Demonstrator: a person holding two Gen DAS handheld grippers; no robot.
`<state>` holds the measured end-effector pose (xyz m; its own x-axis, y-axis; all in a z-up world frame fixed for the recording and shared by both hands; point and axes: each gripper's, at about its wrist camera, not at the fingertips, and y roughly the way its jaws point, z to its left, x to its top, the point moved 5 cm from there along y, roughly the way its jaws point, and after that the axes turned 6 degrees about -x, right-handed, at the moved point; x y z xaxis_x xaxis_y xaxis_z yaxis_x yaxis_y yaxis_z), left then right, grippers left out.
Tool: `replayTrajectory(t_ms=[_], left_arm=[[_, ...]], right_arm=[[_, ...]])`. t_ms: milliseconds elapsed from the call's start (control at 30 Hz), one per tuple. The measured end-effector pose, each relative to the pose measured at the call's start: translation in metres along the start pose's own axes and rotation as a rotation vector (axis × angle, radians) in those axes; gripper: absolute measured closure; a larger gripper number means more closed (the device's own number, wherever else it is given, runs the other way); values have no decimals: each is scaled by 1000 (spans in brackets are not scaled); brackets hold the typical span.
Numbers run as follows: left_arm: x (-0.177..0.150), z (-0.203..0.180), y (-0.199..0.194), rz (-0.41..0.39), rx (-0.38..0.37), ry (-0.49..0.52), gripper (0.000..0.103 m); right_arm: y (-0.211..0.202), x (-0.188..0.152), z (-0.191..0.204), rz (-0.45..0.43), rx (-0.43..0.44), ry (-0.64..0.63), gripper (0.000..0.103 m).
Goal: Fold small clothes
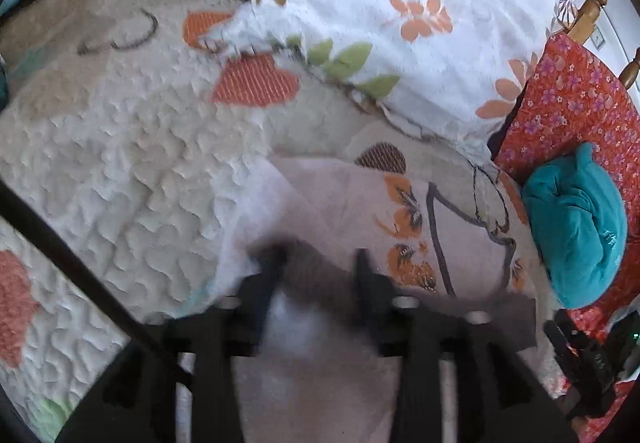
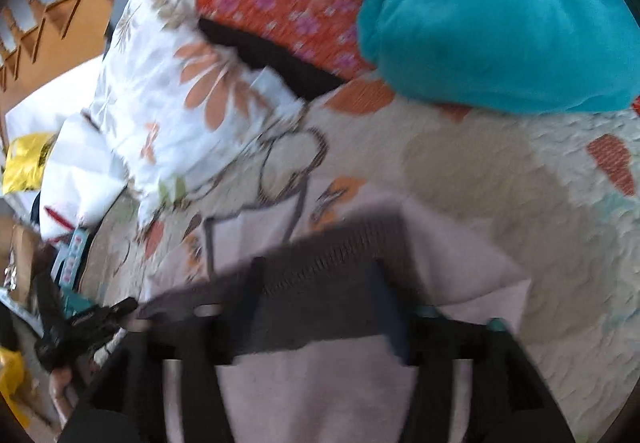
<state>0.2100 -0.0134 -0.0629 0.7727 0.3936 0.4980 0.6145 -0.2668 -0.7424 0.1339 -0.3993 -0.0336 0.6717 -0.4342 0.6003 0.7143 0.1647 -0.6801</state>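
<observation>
A small pale pink garment [image 1: 332, 203] with orange bees and a dark grey ribbed band [image 1: 320, 275] lies on the quilted bedspread [image 1: 120, 163]. My left gripper [image 1: 318, 263] is open, its fingers [image 1: 362, 275] straddling the band. In the right wrist view the same garment [image 2: 452, 243] lies under my right gripper [image 2: 316, 275], which is open with its fingers [image 2: 386, 303] astride the grey ribbed band [image 2: 328, 243]. The left gripper shows at the left of the right wrist view [image 2: 88, 323]. Both views are blurred.
A rolled teal garment [image 1: 576, 227] sits on a red floral cloth [image 1: 572, 99] at the right; it also shows in the right wrist view [image 2: 492, 15]. A white floral pillow [image 1: 400, 11] lies behind. A wooden bed frame [image 1: 596, 3] is beyond.
</observation>
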Motion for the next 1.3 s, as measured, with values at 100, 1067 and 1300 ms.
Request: replayTrajectory(t_ms=[100, 1067, 1300], left_arm=[[3, 5, -19, -57, 13, -15, 44], [-93, 63, -34, 169, 203, 265, 44], [-90, 64, -33, 181, 203, 230, 43]], right_arm=[[-12, 5, -9, 3, -20, 15, 37], [-81, -104, -38, 218, -359, -362, 98], [-92, -81, -75, 148, -549, -318, 98]])
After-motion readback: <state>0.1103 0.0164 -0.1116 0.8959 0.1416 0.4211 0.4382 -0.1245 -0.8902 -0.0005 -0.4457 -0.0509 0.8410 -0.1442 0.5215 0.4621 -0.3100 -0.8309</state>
